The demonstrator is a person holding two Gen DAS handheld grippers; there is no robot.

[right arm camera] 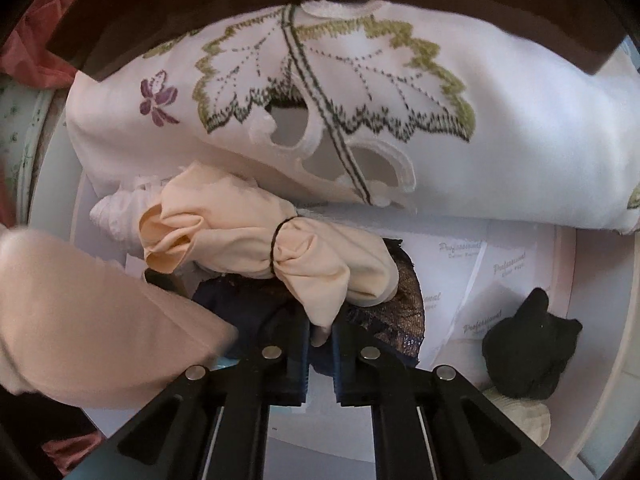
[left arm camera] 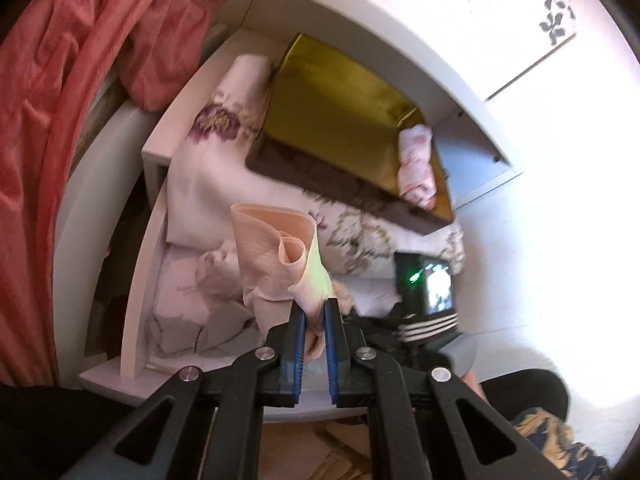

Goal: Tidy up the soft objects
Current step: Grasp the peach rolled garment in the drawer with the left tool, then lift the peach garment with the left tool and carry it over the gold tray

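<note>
White shelving holds a gold-lined box (left arm camera: pixel 340 92). Our left gripper (left arm camera: pixel 315 312) pinches a rolled peach cloth (left arm camera: pixel 276 252), which stands upright below the box's near rim. Our right gripper (right arm camera: pixel 320 330) pinches a tied peach bundle (right arm camera: pixel 256 240), lying crosswise, probably beneath the box. Paper (right arm camera: pixel 480 268) reads "Professional".

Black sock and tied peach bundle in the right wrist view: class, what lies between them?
White printed paper sheets lie between the black sock and the tied peach bundle, right wrist view.
</note>
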